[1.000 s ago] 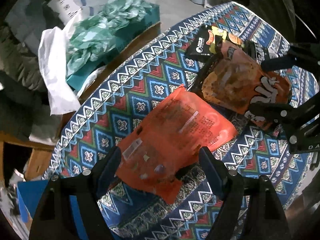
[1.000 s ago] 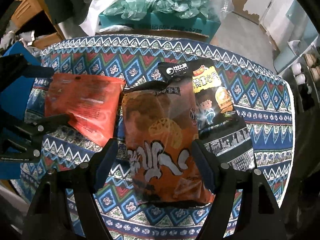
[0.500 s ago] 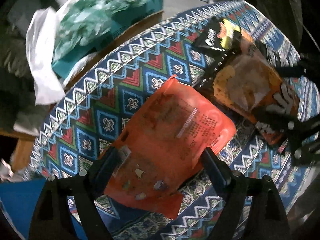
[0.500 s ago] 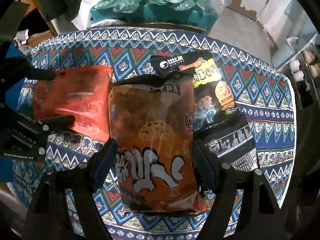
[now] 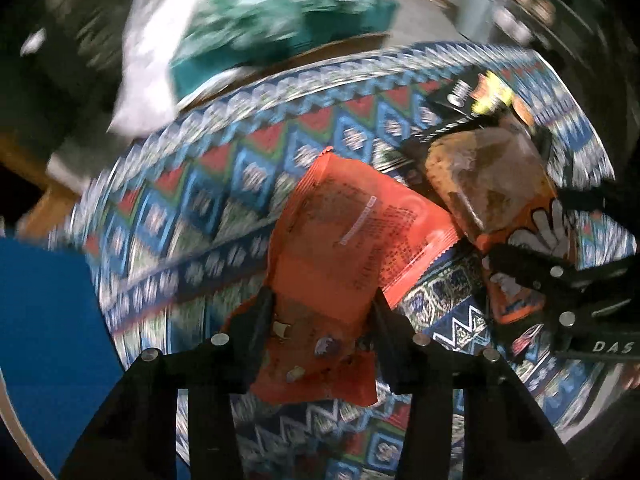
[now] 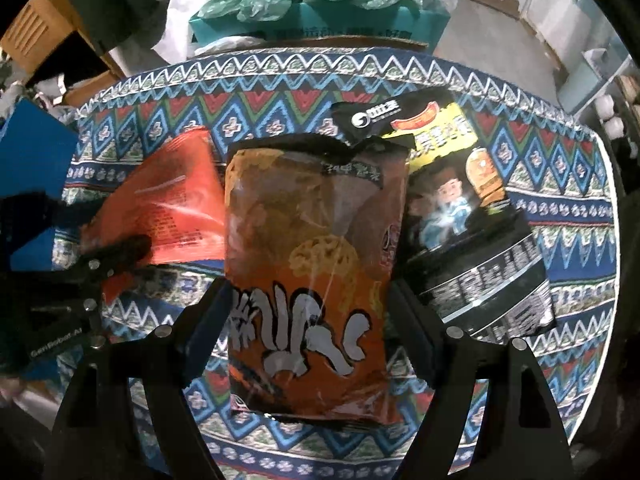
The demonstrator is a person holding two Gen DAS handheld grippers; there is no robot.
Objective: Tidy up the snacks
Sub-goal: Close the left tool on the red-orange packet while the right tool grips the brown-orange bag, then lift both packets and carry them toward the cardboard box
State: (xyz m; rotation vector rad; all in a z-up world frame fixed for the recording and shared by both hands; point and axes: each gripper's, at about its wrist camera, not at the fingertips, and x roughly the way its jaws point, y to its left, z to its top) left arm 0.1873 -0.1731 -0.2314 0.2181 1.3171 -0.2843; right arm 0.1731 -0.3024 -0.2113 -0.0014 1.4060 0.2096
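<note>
In the left wrist view, our left tongs [image 5: 322,312] are squeezed onto the red snack bag [image 5: 352,248]. One finger [image 5: 256,320] presses each side of the bag's near end, and the bag crumples a little between them. The rest of the red bag sticks out ahead over the patterned cloth [image 5: 224,184]. It has small dark print on it, but the print is too tiny and blurry for us to read. To the right lies the orange snack bag [image 5: 492,184], with our right tongs [image 5: 532,236] around its near end. The letters "DAS" show in white on the right tongs' body. Past the orange bag, a black snack bag [image 5: 476,92] peeks out with a bit of yellow on it. This picture is blurry at the far side, where we see something green and white [image 5: 256,28].

In the right wrist view, our right tongs [image 6: 310,308] have a finger [image 6: 208,320] on each side of the orange snack bag [image 6: 312,248]. The fingers touch its edges, so they hold it, about as wide apart as the bag. The bag has big white brush letters that we cannot read. Under its right edge lies the black snack bag [image 6: 472,216], with a cartoon boy, a yellow patch and a white round logo. To the left is the red snack bag [image 6: 176,208], with the left tongs [image 6: 100,240] on it. White writing on that tool seems to say "GenRobot.AI". Behind the patterned cloth [image 6: 280,96] stands a teal box [image 6: 320,20] with green paper.
</note>
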